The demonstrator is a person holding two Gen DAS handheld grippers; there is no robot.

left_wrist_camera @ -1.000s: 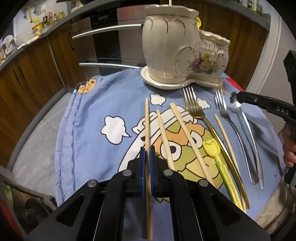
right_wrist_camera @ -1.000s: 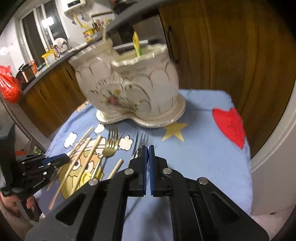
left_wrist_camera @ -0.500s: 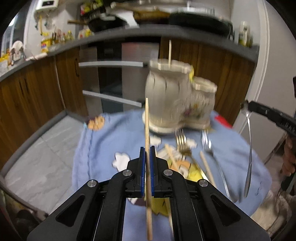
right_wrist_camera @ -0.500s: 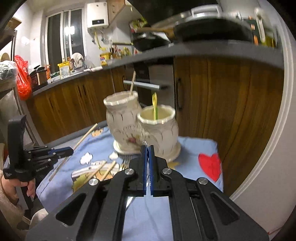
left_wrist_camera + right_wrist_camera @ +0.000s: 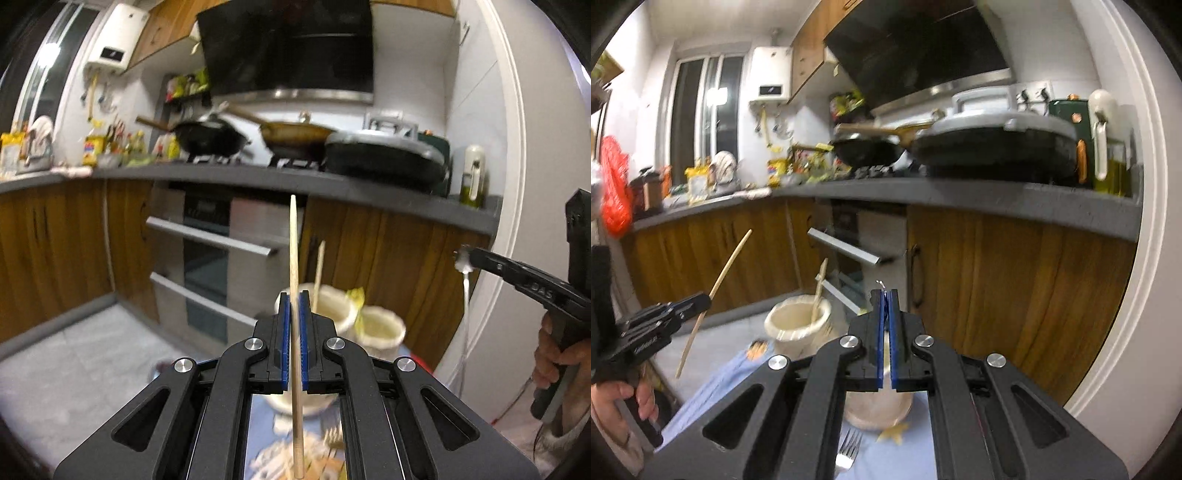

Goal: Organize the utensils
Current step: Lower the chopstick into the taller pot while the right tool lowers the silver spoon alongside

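Wooden chopstick (image 5: 294, 280): pinched upright betw. the blue pads of the left gripper (image 5: 294, 295), sticking up well above the jaws and down below them; seen from the right wrist view it runs at a slant through the same gripper.
Left gripper jaws: pressed together on the chopstick, nothing else betw. them.
Right gripper (image 5: 885, 293): jaws nearly closed on a thin metal utensil (image 5: 466, 295); from the left wrist view the utensil hangs straight down from the tips, lower end blurred, so can't tell if fork or spoon.
Hands: a person's hand (image 5: 557, 354) grips the right tool's handle at the frame's right edge; another hand (image 5: 626, 400) holds the left tool's handle, low left in the right wrist view.
Holder (image 5: 798, 326): cream ceramic, two cups side by side, standing on the blue cloth (image 5: 713, 387) below and ahead of both grippers.
In holder: one chopstick (image 5: 818, 291) leans in the taller cup; sth yellow (image 5: 356, 299) pokes up at the shorter cup.
On cloth: a fork (image 5: 847, 452) lies near the holder's base; other pieces under the left gripper too blurred to name.
Backdrop: wood cabinets, grey counter (image 5: 258, 179), pans on the hob.
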